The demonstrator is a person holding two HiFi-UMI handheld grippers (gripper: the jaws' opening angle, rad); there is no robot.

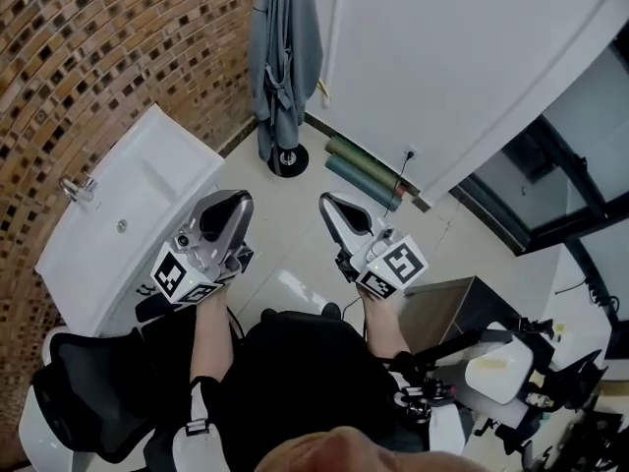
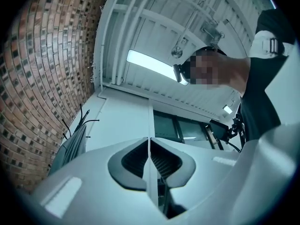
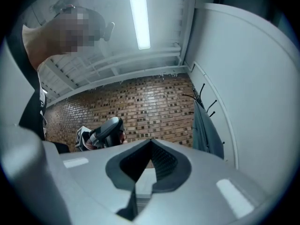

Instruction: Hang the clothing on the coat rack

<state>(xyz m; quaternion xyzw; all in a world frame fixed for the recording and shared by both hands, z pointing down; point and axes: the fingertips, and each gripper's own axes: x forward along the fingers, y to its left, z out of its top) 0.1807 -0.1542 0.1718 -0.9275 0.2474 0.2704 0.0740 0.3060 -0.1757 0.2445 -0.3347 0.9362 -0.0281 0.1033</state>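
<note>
A grey robe [image 1: 283,57] hangs on the black coat rack, whose round base [image 1: 287,160] stands on the floor in the corner between the brick wall and the white wall. Both grippers are held up in front of the person, well short of the rack. My left gripper [image 1: 231,205] and right gripper [image 1: 330,207] are both shut with nothing between the jaws. The left gripper view shows the closed jaws [image 2: 149,139] and the hung robe [image 2: 75,142] at the left. In the right gripper view, the robe [image 3: 206,130] hangs at the right beyond the closed jaws [image 3: 151,140], and the left gripper [image 3: 105,132] shows ahead.
A white washbasin counter [image 1: 128,214] with a tap [image 1: 77,187] runs along the brick wall at the left. Two green rolls [image 1: 364,170] lie by the white wall. A black chair [image 1: 88,401] is at the lower left, a brown box [image 1: 452,308] and white equipment [image 1: 496,367] at the right.
</note>
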